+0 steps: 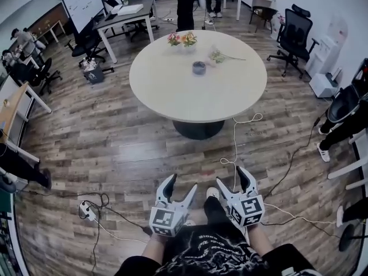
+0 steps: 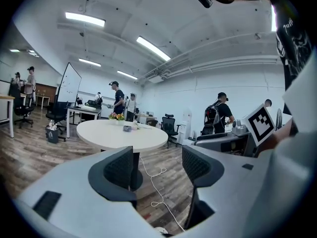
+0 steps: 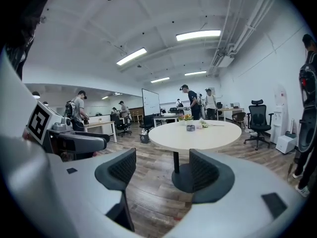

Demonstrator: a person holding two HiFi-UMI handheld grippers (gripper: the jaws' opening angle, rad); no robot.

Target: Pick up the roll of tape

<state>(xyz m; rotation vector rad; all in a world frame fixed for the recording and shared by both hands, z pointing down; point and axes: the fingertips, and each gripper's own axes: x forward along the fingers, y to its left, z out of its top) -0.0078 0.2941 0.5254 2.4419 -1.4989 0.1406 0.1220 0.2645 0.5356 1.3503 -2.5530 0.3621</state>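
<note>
The roll of tape (image 1: pixel 199 68), dark and low, lies on the far half of a round pale table (image 1: pixel 190 94). It is a small shape in the left gripper view (image 2: pixel 127 128) and in the right gripper view (image 3: pixel 190 128). Both grippers hang low near the person's body, well short of the table. My left gripper (image 1: pixel 181 186) is open with nothing between its jaws (image 2: pixel 158 165). My right gripper (image 1: pixel 231 178) is open and empty too (image 3: pixel 163 168), and both point toward the table.
A flower bunch (image 1: pixel 181 39) and a loose stem (image 1: pixel 223 56) lie behind the tape. A white cable (image 1: pixel 234 148) and a power strip (image 1: pixel 87 211) lie on the wood floor. Office chairs (image 1: pixel 293 36), desks (image 1: pixel 123 16), a whiteboard (image 1: pixel 80 2) and people ring the room.
</note>
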